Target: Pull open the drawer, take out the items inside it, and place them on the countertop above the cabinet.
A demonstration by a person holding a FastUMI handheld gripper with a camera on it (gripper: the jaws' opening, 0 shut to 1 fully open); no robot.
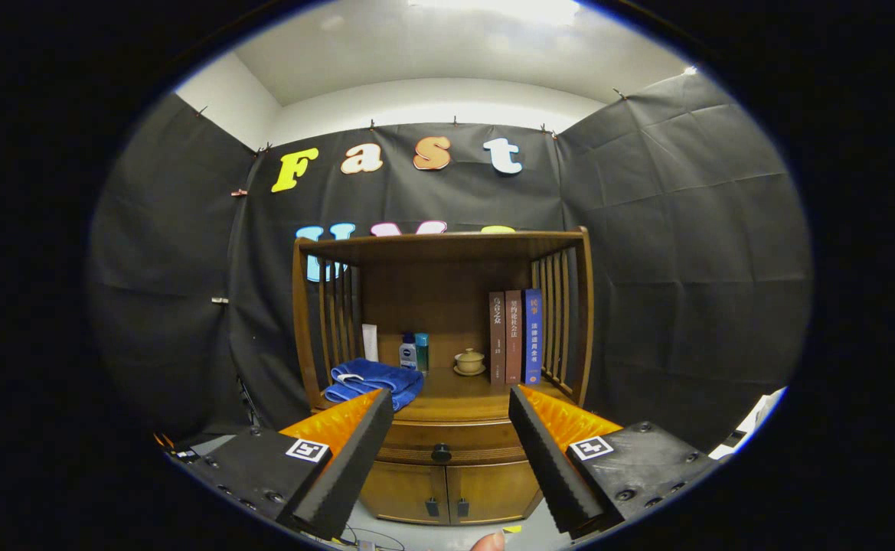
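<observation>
Your tool is wide apart, holding nothing and touching nothing. The cabinet sits beyond it, framed in the gap between the two fingers.

Left to right on the bench above the cabinet:
- 1 folded blue towel, at the left end, just past your left finger's tip.
- 1 white tube, upright against the left slatted side, behind the towel.
- 2 small bottles, side by side and touching or nearly so, just right of the tube.
- 1 small lidded cup on a saucer, about mid-bench, apart from the bottles.
- 3 books, upright, pressed together, against the right slatted side.

Below the bench:
- 1 drawer, shut, front flush with the cabinet, with 1 round dark knob at its centre. The knob lies between your fingers and well beyond them.
- 2 doors under the drawer, both shut, each with 1 small dark handle next to the centre seam.

Drawer contents hidden; can't tell what's inside.

A fingertip shows at the bottom between the fingers, on the right-finger side.
</observation>
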